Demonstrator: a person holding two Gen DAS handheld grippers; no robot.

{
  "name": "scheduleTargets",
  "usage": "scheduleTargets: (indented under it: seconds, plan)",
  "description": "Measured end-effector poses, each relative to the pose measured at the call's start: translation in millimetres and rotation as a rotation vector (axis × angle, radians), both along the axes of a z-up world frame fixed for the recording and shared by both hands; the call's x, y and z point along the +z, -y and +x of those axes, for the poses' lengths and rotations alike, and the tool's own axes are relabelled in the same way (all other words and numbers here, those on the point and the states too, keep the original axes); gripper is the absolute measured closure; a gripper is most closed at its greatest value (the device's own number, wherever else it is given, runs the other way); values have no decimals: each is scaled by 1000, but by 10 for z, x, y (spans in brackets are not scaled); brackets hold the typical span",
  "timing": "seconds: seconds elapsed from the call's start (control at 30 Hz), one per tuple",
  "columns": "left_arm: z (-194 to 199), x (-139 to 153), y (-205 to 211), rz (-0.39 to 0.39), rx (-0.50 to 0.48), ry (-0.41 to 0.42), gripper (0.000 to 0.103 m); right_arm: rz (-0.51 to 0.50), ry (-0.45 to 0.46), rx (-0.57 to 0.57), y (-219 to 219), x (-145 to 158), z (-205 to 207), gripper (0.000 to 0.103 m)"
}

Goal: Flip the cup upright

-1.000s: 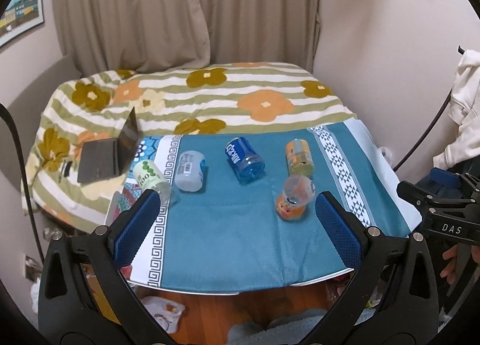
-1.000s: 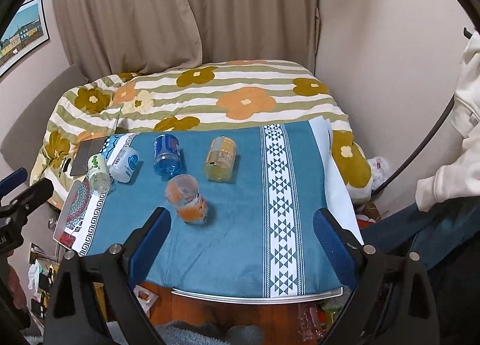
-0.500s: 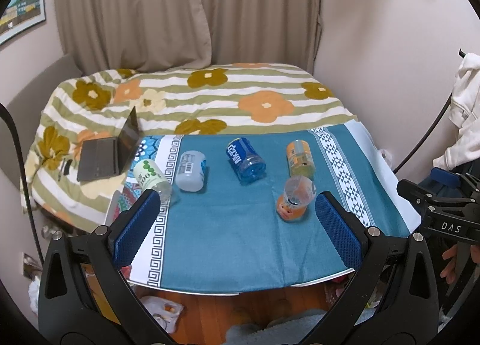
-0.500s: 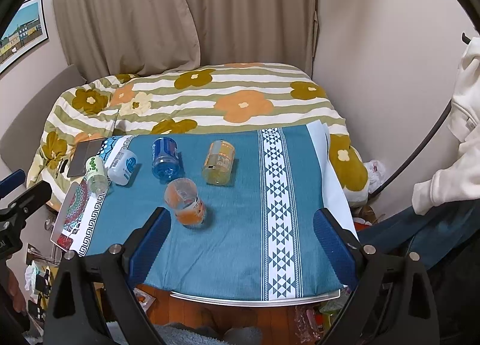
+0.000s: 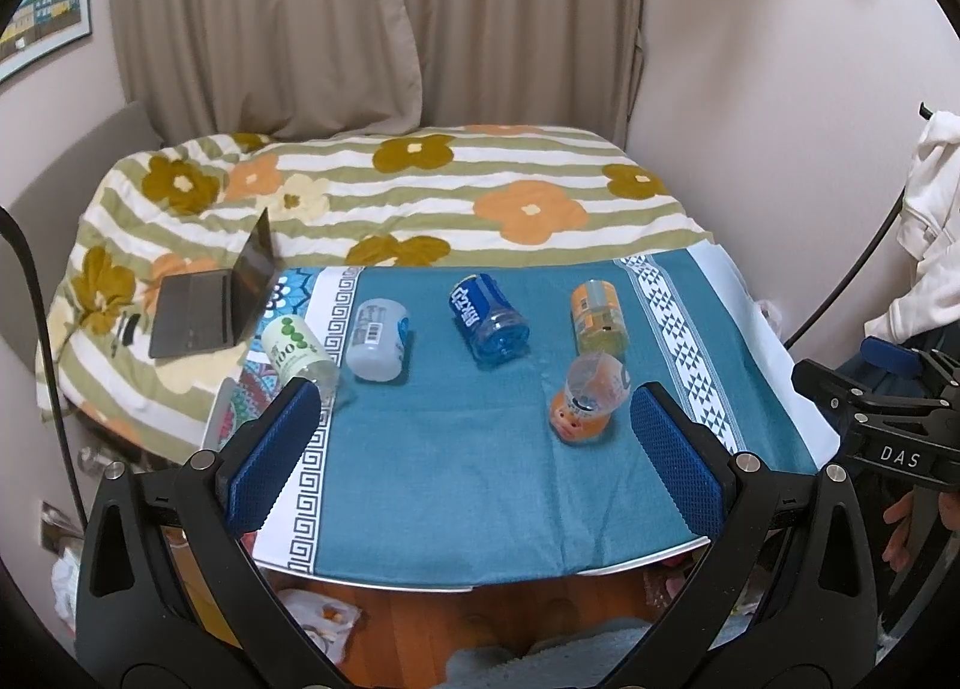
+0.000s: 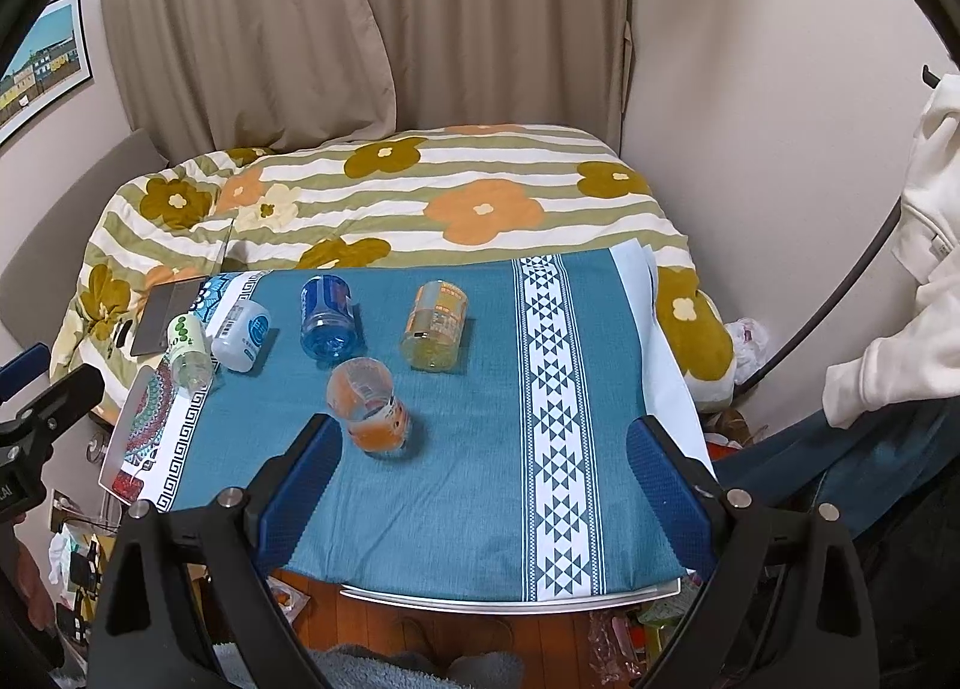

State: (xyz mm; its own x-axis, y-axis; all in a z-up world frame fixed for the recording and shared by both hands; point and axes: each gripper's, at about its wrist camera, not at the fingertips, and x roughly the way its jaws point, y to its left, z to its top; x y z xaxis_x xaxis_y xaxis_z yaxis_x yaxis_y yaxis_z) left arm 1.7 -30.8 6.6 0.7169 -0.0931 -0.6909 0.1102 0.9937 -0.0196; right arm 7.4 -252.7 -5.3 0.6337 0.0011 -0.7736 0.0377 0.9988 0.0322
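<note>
Left wrist view has the left gripper point(image 5: 474, 425) spread wide with nothing between its blue pads, hanging back over the near edge of the teal cloth point(image 5: 456, 485), and the right wrist view shows the right gripper point(image 6: 486, 470) the same way, wide open and empty. Using the cloth's white triangle band point(image 6: 555, 419) as the landmark: five cups lie on the cloth, all on the side of the band toward the laptop point(image 5: 210, 299). Closest to the band is the yellow-orange cup point(image 6: 435, 326), then the blue cup point(image 6: 329, 317), the white cup point(image 6: 243, 329) and the green-dot cup point(image 6: 191, 350), all lying on their sides. The clear orange cup point(image 6: 369, 407) sits nearer the grippers than that row and leans over, mouth tipped toward the left gripper, so it isn't upright either. My read is this is the approach stage, with nothing gripped and every cup down. Which cup is the target I can't say, though the clear orange one is nearest both claws. Whatever gets picked, the jaws need to close across the cup's side wall and rotate it so the base lands flat on the cloth. Hard to make out: the labels, whether the clear cup's orange is print or liquid, and the table under the cloth is hidden apart from a thin edge.
</note>
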Motion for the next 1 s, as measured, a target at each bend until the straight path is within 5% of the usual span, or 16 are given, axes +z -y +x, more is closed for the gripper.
scheduleTargets:
  seconds: [1.0]
  plan:
    - [73,-16,85,20,35,14,0,0,-3,-1,16,-15,12,8]
